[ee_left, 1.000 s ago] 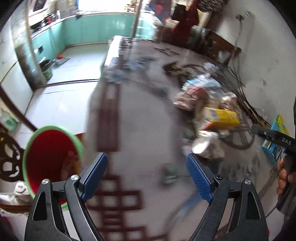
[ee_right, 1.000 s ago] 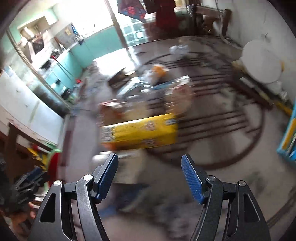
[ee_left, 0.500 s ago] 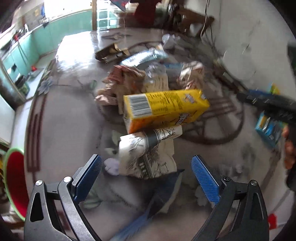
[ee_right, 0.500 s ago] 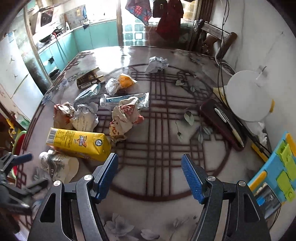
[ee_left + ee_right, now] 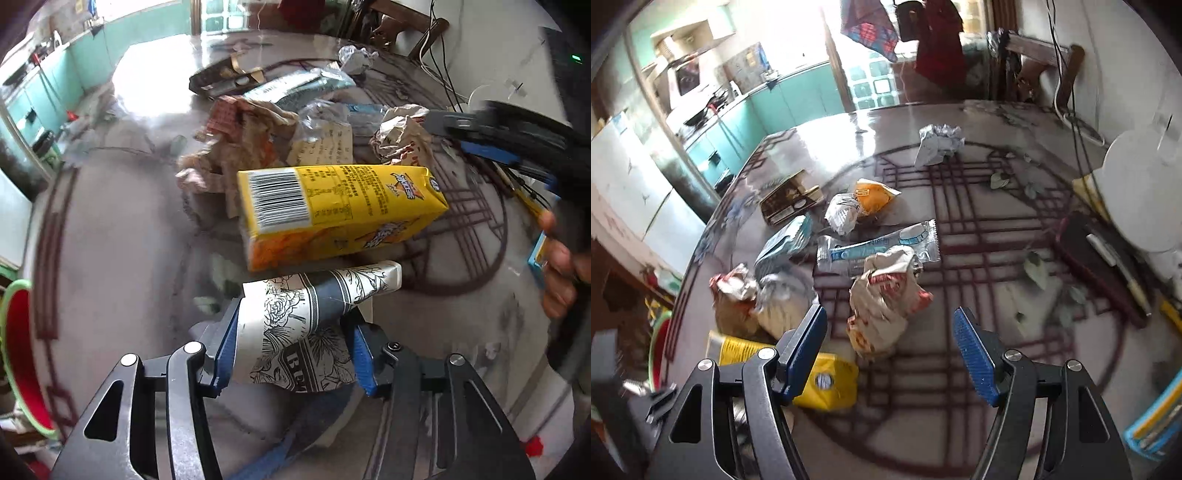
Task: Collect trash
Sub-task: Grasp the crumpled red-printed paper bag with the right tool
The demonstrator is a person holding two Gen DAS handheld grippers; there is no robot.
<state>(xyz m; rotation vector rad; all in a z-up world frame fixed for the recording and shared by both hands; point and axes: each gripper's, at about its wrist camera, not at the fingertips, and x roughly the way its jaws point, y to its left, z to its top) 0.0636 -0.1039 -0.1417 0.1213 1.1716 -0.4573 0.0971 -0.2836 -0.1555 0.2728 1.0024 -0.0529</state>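
My left gripper (image 5: 293, 350) is shut on a crushed paper cup (image 5: 303, 325) with a black-and-white floral print, at the near edge of the table. A yellow drink carton (image 5: 340, 210) lies just beyond it, also in the right wrist view (image 5: 827, 380). My right gripper (image 5: 890, 350) is open and empty, hovering over a crumpled white-and-red wrapper (image 5: 882, 302). More trash lies behind: a blue-and-clear plastic wrapper (image 5: 879, 247), a crumpled orange packet (image 5: 871, 195), a crumpled white paper (image 5: 938, 144) and a brown paper bag (image 5: 240, 147).
A red bin with a green rim (image 5: 18, 362) stands below the table's left edge. A dark flat box (image 5: 788, 199) lies at the far left of the table (image 5: 979, 424). A white round disc (image 5: 1141, 192) and a dark case with a pen (image 5: 1104, 266) sit at the right.
My left gripper has closed on the floral paper cup, which it straddled open half a second ago. My right gripper has moved forward over the crumpled wrapper, still open.
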